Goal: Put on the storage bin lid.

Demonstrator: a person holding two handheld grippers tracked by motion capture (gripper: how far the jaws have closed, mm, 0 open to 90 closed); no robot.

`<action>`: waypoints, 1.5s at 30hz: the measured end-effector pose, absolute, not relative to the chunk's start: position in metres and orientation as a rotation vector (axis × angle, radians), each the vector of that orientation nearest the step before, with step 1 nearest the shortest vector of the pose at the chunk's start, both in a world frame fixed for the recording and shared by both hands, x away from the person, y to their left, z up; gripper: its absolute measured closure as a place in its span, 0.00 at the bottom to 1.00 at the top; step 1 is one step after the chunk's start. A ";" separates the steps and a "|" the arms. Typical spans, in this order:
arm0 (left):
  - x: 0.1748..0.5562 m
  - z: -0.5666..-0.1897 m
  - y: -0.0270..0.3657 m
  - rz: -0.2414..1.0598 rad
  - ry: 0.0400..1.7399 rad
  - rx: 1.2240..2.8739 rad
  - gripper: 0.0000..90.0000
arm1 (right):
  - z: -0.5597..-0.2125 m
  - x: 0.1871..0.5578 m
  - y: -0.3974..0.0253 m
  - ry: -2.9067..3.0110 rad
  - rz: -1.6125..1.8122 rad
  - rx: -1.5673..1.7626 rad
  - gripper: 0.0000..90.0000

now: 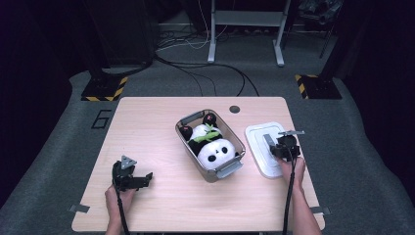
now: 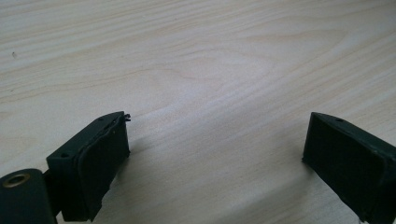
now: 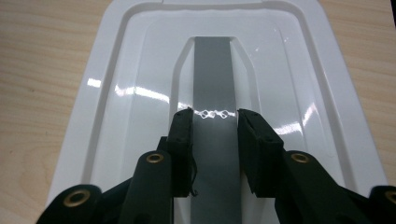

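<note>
high: right tool [image 1: 282, 145] over white lid [image 1: 259, 134] on counter [image 1: 166, 196], right of bin [image 1: 234, 167] holding panda plush [image 1: 215, 151]; left tool [image 1: 139, 179] well apart at front-left | left view: left tool [image 2: 215, 154] jaws wide apart over bare counter [image 2: 196, 60] | right view: right tool [image 3: 215, 133] jaws clamped on lid's grey handle [image 3: 213, 79], lid [image 3: 116, 107] flat

One plush panda [image 1: 211, 147], one clear bin [image 1: 234, 169], one white lid [image 1: 259, 137], two grippers, one table [image 1: 161, 122]
</note>
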State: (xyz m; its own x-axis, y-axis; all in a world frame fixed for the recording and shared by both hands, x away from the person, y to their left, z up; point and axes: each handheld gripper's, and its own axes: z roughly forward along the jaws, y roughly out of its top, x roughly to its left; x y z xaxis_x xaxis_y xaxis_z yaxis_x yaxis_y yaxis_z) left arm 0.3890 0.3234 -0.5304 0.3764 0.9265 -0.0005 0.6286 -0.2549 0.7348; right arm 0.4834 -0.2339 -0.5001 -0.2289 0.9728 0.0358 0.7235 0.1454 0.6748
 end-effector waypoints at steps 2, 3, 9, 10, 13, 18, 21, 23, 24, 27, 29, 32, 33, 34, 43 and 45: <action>0.389 -0.530 0.323 0.584 1.337 1.984 0.08 | -0.498 0.483 -0.233 2.028 0.814 1.619 0.74; 0.389 -0.530 0.323 0.584 1.337 1.984 0.08 | -0.497 0.482 -0.233 2.025 0.817 1.622 0.74; 0.389 -0.530 0.323 0.585 1.338 1.981 0.08 | -0.481 0.478 -0.234 2.005 0.870 1.634 0.74; 0.389 -0.531 0.323 0.584 1.340 1.978 0.08 | -0.478 0.477 -0.234 2.008 0.874 1.633 0.75; 0.389 -0.531 0.323 0.584 1.340 1.978 0.08 | -0.468 0.474 -0.232 2.011 0.880 1.610 0.74; 0.389 -0.530 0.324 0.581 1.341 1.982 0.08 | -0.458 0.470 -0.226 2.014 0.891 1.591 0.75; 0.389 -0.531 0.323 0.584 1.339 1.977 0.08 | -0.449 0.469 -0.222 2.008 0.899 1.573 0.75; 0.389 -0.530 0.324 0.579 1.341 1.985 0.08 | -0.443 0.468 -0.220 2.010 0.909 1.552 0.75; 0.389 -0.530 0.324 0.579 1.342 1.985 0.08 | -0.440 0.467 -0.219 2.008 0.911 1.544 0.75; 0.389 -0.530 0.324 0.580 1.341 1.985 0.08 | -0.429 0.465 -0.217 1.993 0.926 1.535 0.75; 0.389 -0.530 0.324 0.580 1.342 1.984 0.09 | -0.423 0.465 -0.216 1.989 0.934 1.524 0.75; 0.389 -0.530 0.324 0.580 1.342 1.984 0.09 | -0.412 0.463 -0.215 1.975 0.956 1.515 0.75; 0.389 -0.530 0.323 0.583 1.340 1.979 0.08 | -0.408 0.462 -0.215 1.966 0.970 1.520 0.75; 0.389 -0.530 0.324 0.582 1.339 1.983 0.08 | -0.404 0.462 -0.214 1.961 0.978 1.516 0.75; 0.389 -0.530 0.324 0.581 1.343 1.984 0.09 | -0.371 0.454 -0.196 1.952 1.030 1.473 0.74; 0.389 -0.530 0.324 0.581 1.344 1.984 0.09 | -0.364 0.452 -0.188 1.951 1.040 1.442 0.74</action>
